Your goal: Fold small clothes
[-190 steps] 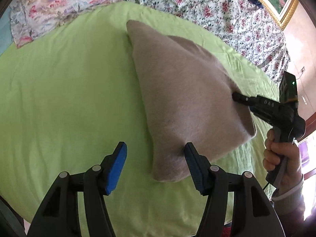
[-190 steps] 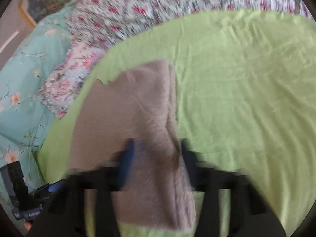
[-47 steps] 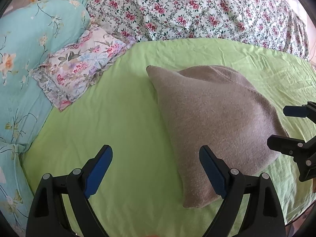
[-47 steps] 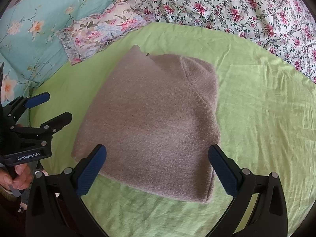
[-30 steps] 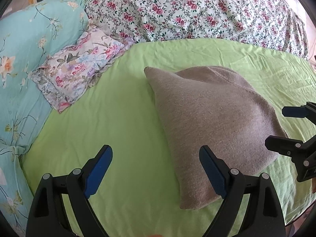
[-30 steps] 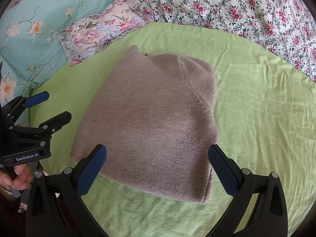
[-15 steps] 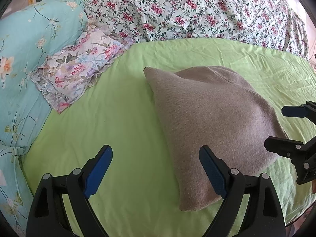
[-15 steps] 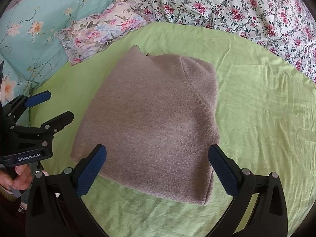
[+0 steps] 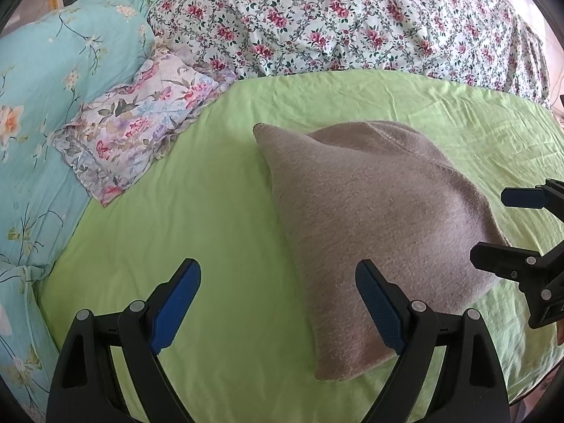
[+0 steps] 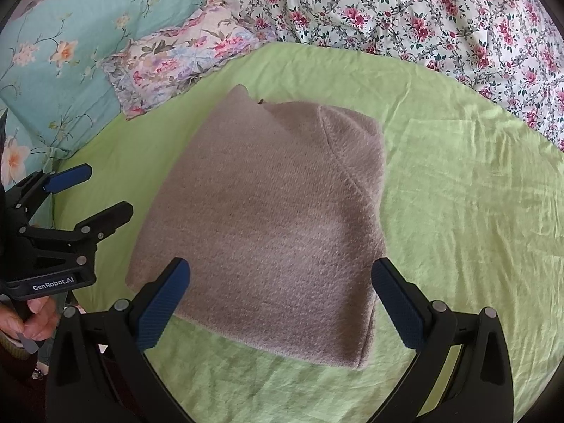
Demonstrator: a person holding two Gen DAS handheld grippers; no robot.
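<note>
Left gripper (image 9: 278, 299): black frame, blue pads, jaws spread wide, nothing between them; it hangs over bare sheet beside the near left edge of the garment. Also seen from the right wrist view (image 10: 93, 190), at the left, with a hand (image 10: 33, 320) wrapped round its handle.

Right gripper (image 10: 282, 299): same build, jaws spread wide and empty, poised above the near edge of the garment, not touching it. In the left wrist view it shows at the right border (image 9: 507, 232), just beside the garment's right corner.

Grey-brown knitted garment (image 10: 268, 218): folded into a rough rectangle, lying flat in the middle of the sheet, near hem toward the grippers, a pointed corner (image 9: 262, 130) at the far left. A curved seam runs down its right part.

Lime-green sheet (image 10: 458, 211): spread under the garment, lightly creased.

Small floral pillow (image 9: 137, 123): pastel print with frilled edge, at the sheet's far left corner.

Turquoise floral bedding (image 9: 53, 88): along the left.

White quilt with red roses (image 9: 352, 21): across the far side.
</note>
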